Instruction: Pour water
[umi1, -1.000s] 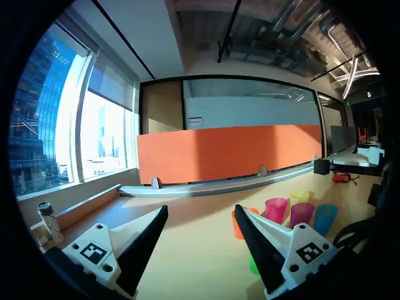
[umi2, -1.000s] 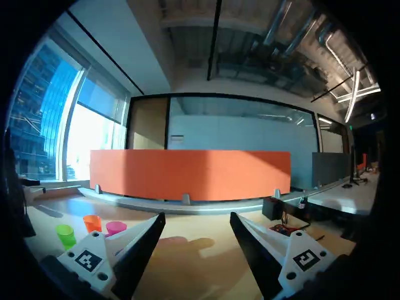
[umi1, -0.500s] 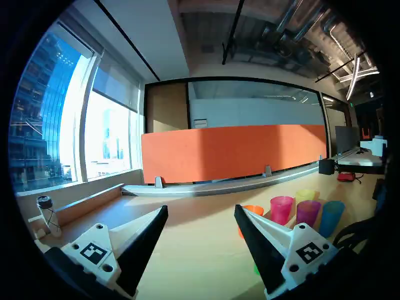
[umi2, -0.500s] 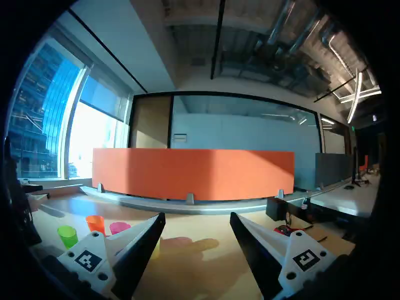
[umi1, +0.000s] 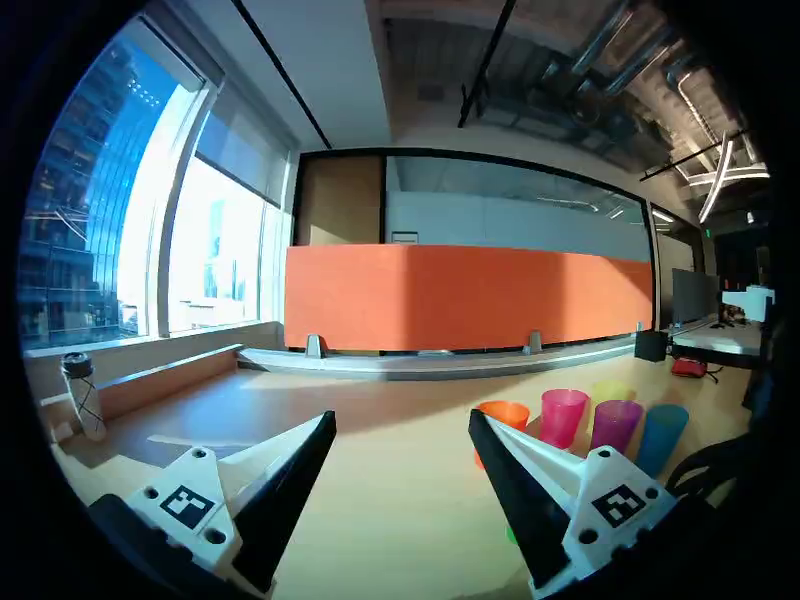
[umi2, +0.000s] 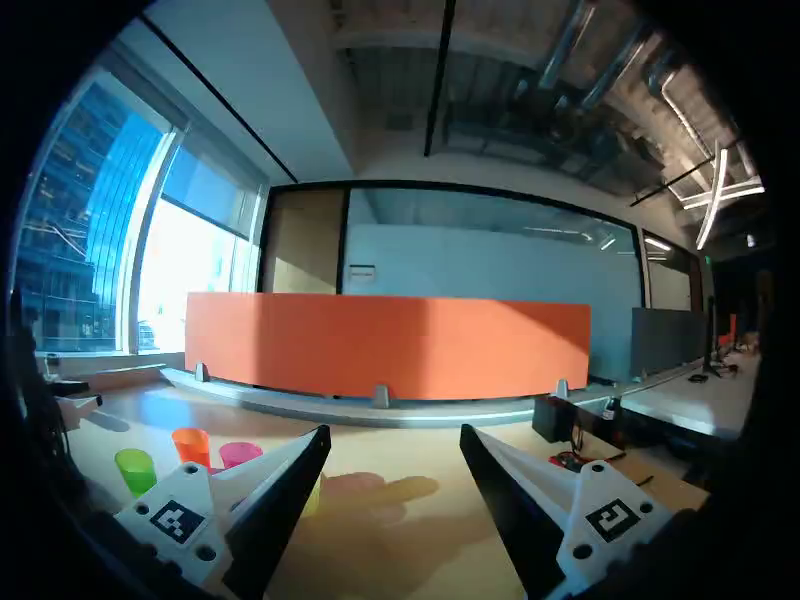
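Observation:
In the left gripper view, several plastic cups stand on the wooden table (umi1: 400, 470) at the right: an orange cup (umi1: 503, 416), a pink cup (umi1: 562, 416), a purple cup (umi1: 615, 424), a blue cup (umi1: 658, 436) and a yellow cup (umi1: 608, 391) behind them. A green cup (umi1: 512, 534) peeks from behind the right finger. My left gripper (umi1: 400, 440) is open above the table, holding nothing. In the right gripper view, a green cup (umi2: 135, 470), an orange cup (umi2: 190, 446) and a pink cup (umi2: 240, 454) stand at the left. My right gripper (umi2: 393, 450) is open and holds nothing.
An orange partition (umi1: 460, 297) runs along the far side of the table. A small bottle (umi1: 82, 395) stands on the window ledge at the left. A black box (umi2: 552, 417) with cables and a red object (umi1: 688, 367) lie near the table's far right.
Both cameras have tilted slightly, so the cups and the partition sit a little differently in view. Both grippers stay open.

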